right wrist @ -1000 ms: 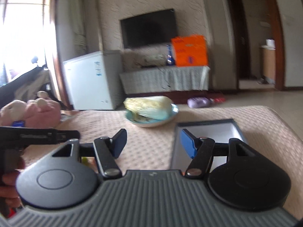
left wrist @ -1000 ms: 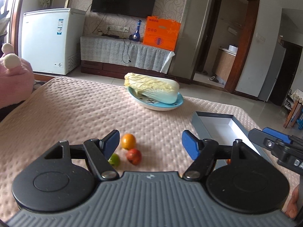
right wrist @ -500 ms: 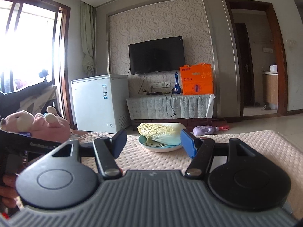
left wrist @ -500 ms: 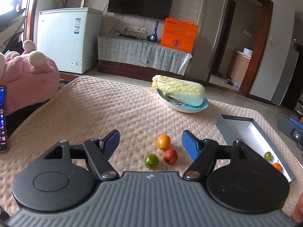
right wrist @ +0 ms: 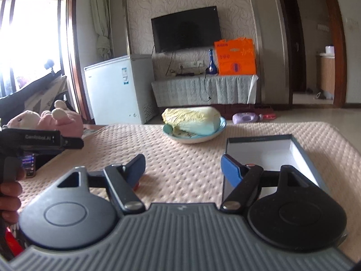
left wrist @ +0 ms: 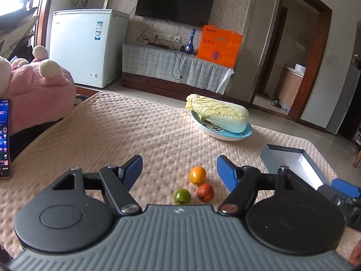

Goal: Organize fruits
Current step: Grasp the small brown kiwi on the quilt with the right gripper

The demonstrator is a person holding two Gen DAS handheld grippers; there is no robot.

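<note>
Left wrist view: our left hand-held gripper (left wrist: 179,170) gapes empty above three loose fruits (left wrist: 195,188); a nudge could roll them.

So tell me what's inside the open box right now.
The box shows a bare white floor across its far end in both views. Its near end is covered by the right gripper, whose jaws are opening with nothing between them, so any fruit lying there can't be seen.

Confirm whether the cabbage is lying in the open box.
No, the cabbage lies on the blue plate, apart from the open box.
</note>
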